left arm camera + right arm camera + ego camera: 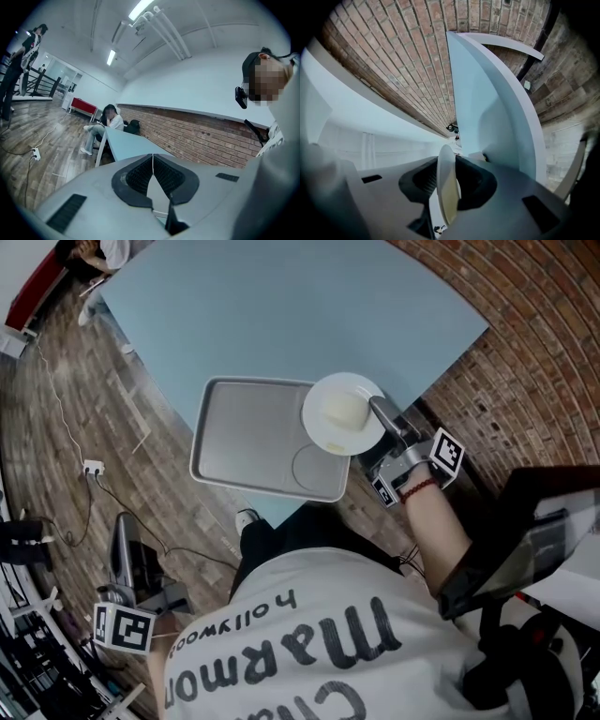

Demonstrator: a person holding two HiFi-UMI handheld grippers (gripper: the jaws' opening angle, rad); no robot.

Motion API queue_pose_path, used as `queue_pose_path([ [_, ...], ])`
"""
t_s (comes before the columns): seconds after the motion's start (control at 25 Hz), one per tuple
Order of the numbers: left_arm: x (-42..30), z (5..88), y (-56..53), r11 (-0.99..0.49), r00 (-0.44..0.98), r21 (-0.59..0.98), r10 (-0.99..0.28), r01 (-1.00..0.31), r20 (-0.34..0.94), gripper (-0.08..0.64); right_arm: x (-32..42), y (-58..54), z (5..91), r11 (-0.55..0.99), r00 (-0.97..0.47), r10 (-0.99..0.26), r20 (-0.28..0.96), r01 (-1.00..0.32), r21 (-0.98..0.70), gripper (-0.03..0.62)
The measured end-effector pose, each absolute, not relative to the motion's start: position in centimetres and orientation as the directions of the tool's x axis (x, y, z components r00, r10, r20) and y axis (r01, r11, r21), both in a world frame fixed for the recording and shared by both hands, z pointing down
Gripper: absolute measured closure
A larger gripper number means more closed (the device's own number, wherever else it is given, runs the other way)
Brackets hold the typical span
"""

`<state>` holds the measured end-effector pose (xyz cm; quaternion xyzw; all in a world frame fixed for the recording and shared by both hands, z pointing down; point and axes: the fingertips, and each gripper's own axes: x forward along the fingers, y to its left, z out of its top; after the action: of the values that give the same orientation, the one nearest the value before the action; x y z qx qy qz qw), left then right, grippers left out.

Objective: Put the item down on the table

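A white plate [336,442] with a pale, roundish piece of food [344,411] on it hangs level over the far right corner of a grey tray [248,432]. My right gripper [380,409] is shut on the plate's right rim. In the right gripper view the plate [446,201] shows edge-on between the jaws of that gripper [447,180], with the tray [487,93] beyond it. The tray lies at the near edge of a light blue table [281,315]. My left gripper [122,545] hangs low at my left side over the wood floor. Its jaws [152,159] meet with nothing between them.
A seated person [110,119] is at the table's far end. A white cable and power strip [92,467] lie on the wood floor at the left. Brick surface [525,371] lies to the right of the table. A red bench [84,104] stands far off.
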<state>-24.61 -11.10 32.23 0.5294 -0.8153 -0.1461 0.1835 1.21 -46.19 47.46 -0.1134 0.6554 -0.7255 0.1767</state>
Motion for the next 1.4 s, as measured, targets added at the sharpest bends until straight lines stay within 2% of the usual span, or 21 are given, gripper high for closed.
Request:
queue_pose_path([
  [0.84, -25.6, 32.4, -10.7, 0.415, -0.398, 0.445, -0.907, -0.794, 0.136, 0.548, -2.2, -45.6, 47.4, 0.139, -0.963, -0.263, 0.052, -0.091, -0.986, 0.506],
  [1.12, -25.8, 32.7, -11.0, 0.409, -0.393, 0.451, -0.910, -0.794, 0.132, 0.548, -2.6, -46.2, 47.1, 0.274, -0.956, -0.266, 0.123, -0.197, -0.941, 0.505],
  [1.28, -26.1, 32.8, -10.7, 0.412, -0.396, 0.455, -0.908, -0.790, 0.135, 0.548, -2.4, -46.4, 47.2, 0.386, -0.930, -0.280, 0.238, -0.336, -0.859, 0.505],
  [1.4, -26.0, 32.9, -10.8, 0.409, -0.394, 0.456, -0.910, -0.791, 0.133, 0.548, -2.3, -46.5, 47.3, 0.411, -0.921, -0.288, 0.263, -0.367, -0.834, 0.506],
])
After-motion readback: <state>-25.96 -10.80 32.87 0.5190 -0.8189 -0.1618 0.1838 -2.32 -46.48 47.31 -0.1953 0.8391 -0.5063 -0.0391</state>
